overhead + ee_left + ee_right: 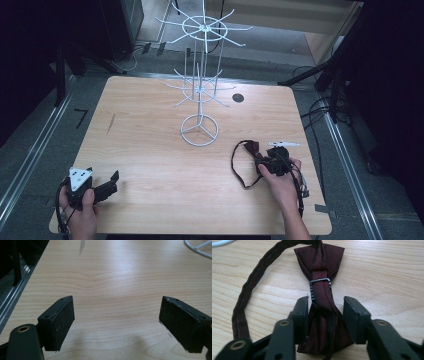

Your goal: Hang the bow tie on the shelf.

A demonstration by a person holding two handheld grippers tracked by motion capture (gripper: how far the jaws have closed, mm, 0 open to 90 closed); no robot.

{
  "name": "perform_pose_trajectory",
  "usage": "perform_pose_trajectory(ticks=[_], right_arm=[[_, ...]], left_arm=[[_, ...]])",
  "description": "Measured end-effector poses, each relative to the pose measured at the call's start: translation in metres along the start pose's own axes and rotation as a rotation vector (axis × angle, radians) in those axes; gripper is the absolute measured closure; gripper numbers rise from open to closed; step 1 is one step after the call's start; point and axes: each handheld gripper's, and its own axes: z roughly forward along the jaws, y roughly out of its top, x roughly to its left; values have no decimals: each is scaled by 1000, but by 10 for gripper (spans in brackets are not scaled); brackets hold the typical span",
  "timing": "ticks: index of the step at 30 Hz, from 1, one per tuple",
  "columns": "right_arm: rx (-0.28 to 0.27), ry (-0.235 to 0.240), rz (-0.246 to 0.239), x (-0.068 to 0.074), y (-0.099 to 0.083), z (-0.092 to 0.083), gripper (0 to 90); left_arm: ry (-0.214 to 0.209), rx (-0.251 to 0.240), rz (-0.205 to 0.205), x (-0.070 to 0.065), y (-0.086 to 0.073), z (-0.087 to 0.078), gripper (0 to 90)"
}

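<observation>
Your right gripper (325, 315) sits low over the near wing of a dark red bow tie (322, 270), its black jaws standing on either side of the cloth, close to it but not clearly pinching; a narrow gap shows on the right side. The tie is satin-like fabric, pleated at a small metal buckle (320, 283) at its knot, and its long axis runs straight away from your jaws. A corded strap (244, 297) of the same cloth loops off to the left. On the table (150, 150), pale wood grain with rounded corners, the tie lies near the right edge. Your left gripper (117, 320) rests at the near left corner with its padded jaws wide apart over bare wood. A white wire rack (200, 75) stands toward the far edge on a ring base.
</observation>
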Motion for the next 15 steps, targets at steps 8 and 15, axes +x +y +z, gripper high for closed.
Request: perform_pose_trajectory(ticks=[8, 15], right_arm=[[-13, -21, -50, 3, -5, 2, 762], [-21, -20, -56, 3, -6, 3, 809]], left_arm=[[5, 0, 2, -1, 0, 0, 139], [4, 0, 2, -1, 0, 0, 140]])
